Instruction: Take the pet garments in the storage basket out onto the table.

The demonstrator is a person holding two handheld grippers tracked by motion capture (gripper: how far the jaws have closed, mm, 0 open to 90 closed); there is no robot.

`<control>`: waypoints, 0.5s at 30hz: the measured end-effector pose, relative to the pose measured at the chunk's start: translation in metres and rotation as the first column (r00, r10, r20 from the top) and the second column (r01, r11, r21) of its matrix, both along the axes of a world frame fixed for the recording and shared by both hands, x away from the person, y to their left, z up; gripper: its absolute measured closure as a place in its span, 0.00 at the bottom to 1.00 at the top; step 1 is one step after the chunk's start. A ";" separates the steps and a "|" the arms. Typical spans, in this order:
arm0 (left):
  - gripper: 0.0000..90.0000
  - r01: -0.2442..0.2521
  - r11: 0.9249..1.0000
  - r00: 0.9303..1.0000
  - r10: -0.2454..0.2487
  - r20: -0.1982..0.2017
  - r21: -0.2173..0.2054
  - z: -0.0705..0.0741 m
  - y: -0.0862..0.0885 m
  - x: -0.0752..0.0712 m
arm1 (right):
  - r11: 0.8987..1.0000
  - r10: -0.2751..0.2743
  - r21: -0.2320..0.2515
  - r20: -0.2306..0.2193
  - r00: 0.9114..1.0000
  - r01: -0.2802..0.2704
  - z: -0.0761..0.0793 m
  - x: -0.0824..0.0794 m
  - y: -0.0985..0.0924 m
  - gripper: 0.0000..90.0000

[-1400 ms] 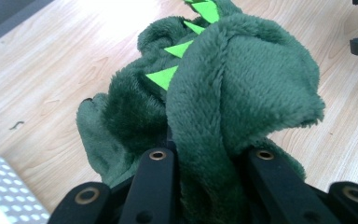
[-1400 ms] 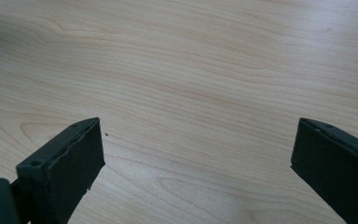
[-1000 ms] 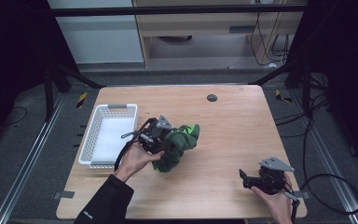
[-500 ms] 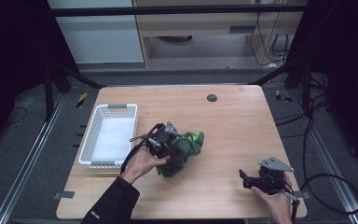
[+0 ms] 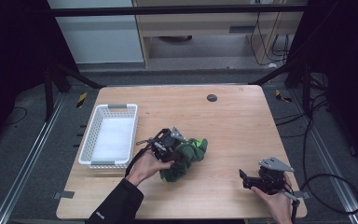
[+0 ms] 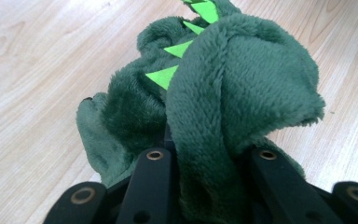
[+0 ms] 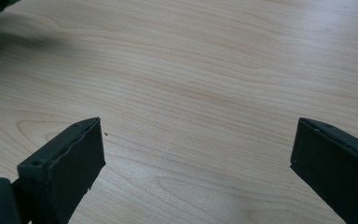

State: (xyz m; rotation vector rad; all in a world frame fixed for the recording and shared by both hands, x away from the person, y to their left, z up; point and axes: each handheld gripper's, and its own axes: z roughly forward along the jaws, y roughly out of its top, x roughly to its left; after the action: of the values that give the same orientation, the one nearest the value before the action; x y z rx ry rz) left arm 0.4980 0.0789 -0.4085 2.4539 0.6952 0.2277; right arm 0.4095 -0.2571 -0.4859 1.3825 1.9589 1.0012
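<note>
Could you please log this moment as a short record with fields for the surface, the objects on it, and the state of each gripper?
surface: wooden table
container: white basket, left part of the table, nothing visible inside
soft item: green plush toy with bright green spikes, lying near the table's middle, right of the basket
left gripper: jaws closed on a fold of the plush toy
right gripper: jaws wide apart, nothing between them, low over bare wood at the table's near right corner
other: small dark round spot near the far edge

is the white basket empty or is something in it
Empty. In the high view the white basket shows only its bare floor; the green plush toy lies outside it on the table, pinched by the left gripper.
</note>
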 end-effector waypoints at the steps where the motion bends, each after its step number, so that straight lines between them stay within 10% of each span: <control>1: 0.84 0.005 1.000 1.000 -0.005 -0.008 0.007 -0.003 -0.001 0.000 | 1.000 0.000 0.004 -0.002 1.000 0.000 0.000 0.000 0.000 0.03; 15: 0.68 0.037 0.999 0.998 -0.035 -0.048 0.033 -0.018 -0.007 0.000 | 1.000 0.004 -0.005 -0.003 1.000 -0.004 -0.001 0.001 0.000 0.03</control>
State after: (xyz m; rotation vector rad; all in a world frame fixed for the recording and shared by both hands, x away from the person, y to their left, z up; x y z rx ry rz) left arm 0.4976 0.0718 -0.4265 2.5089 0.6720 0.1686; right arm 0.4100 -0.2572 -0.4864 1.3793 1.9653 0.9963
